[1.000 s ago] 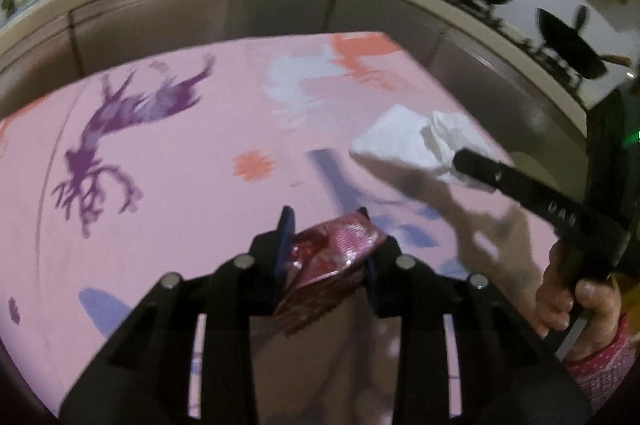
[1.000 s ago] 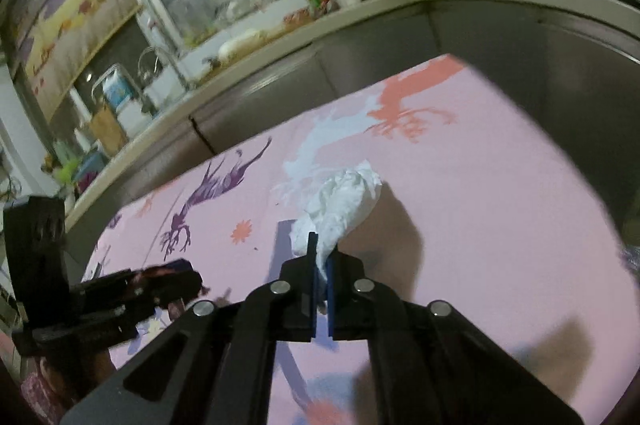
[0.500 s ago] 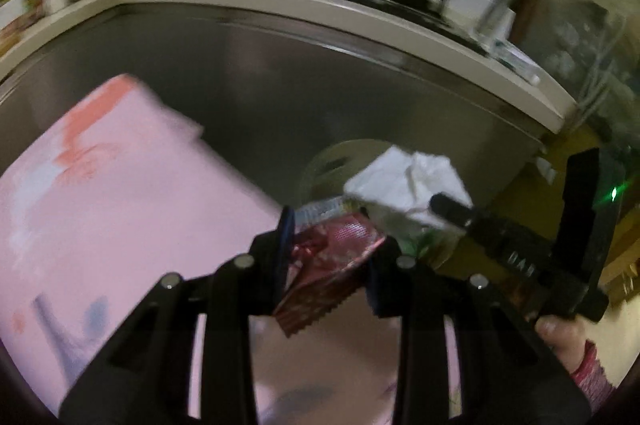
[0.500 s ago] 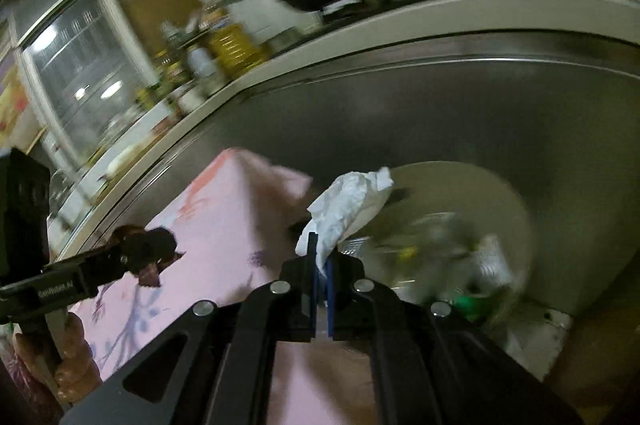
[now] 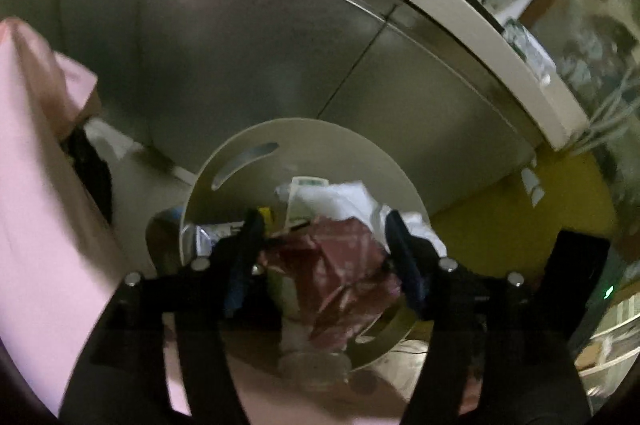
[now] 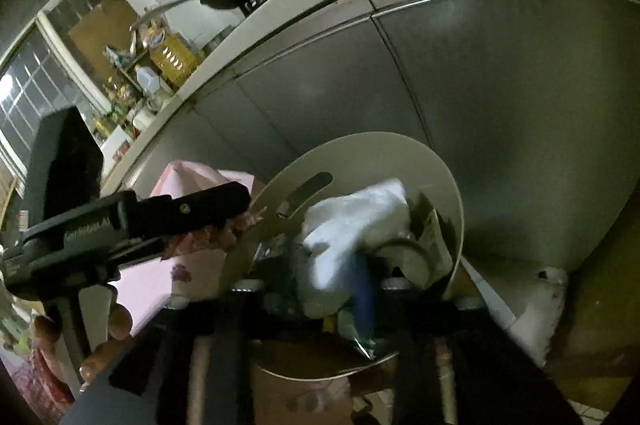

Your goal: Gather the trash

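We see the left claw (image 5: pixel 324 245) spread wide, the red wrapper (image 5: pixel 344 273) loose between its fingers above the bin (image 5: pixel 304 141). The right claw (image 6: pixel 320 289) (blurred) looks parted; the tissue (image 6: pixel 352 221) sits over it.

Left tool (image 5: pixel 324 245) points toward 12 o'clock, its fingers (image 5: pixel 248 241) spread wide apart, the red wrapper (image 5: pixel 340 273) loose between them. Right tool (image 6: pixel 320 289) also aims at 12 o'clock, its blurred fingers parted beside white tissue (image 6: pixel 352 221). At 8 o'clock in the right wrist view, the person's left hand (image 6: pixel 108 337) grips the left tool's handle.
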Demonstrator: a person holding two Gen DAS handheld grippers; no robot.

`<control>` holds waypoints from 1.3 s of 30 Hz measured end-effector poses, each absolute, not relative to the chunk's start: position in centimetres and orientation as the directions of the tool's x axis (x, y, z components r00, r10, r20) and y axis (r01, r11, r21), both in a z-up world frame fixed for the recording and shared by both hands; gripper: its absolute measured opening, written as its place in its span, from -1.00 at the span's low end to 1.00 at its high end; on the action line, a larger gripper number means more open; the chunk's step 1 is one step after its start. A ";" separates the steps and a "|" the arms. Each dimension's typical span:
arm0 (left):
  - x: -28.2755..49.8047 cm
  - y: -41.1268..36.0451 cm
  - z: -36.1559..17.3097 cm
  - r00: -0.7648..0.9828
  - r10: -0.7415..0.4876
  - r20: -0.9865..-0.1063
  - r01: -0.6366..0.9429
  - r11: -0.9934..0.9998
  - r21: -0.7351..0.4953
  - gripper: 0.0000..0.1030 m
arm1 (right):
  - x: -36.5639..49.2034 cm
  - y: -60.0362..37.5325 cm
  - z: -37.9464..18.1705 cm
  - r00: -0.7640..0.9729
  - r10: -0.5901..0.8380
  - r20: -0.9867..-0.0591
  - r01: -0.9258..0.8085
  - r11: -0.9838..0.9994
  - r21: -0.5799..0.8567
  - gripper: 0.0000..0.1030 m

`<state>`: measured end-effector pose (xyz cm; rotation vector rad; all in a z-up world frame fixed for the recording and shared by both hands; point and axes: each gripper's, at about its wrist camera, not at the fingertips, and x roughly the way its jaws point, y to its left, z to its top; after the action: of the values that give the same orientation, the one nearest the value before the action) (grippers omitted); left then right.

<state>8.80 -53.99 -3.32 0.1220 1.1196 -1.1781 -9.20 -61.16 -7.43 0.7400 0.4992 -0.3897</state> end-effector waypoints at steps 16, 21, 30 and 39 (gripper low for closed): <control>5.9 -46.6 0.8 0.091 -0.698 -0.710 0.800 0.476 -0.366 0.35 | -14.3 -56.7 -4.7 0.836 -0.247 -0.491 0.519 0.645 0.561 0.18; 2.7 -41.5 1.8 0.324 -0.623 -0.712 0.816 0.565 -0.123 0.44 | -15.3 -53.1 -4.2 0.797 -0.280 -0.536 0.571 0.638 0.516 0.18; -0.4 -31.7 3.8 0.582 -0.507 -0.636 0.710 0.698 0.093 0.88 | -14.8 -46.6 -2.4 0.764 -0.298 -0.572 0.591 0.678 0.437 0.38; -3.1 -25.2 5.2 0.678 -0.444 -0.586 0.632 0.760 0.155 0.88 | -15.2 -41.2 -0.3 0.795 -0.258 -0.549 0.537 0.722 0.437 0.40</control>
<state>-3.13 -25.15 5.25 0.3623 0.5536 -0.6193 -15.19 -41.18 -0.34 0.6220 0.4798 -0.4582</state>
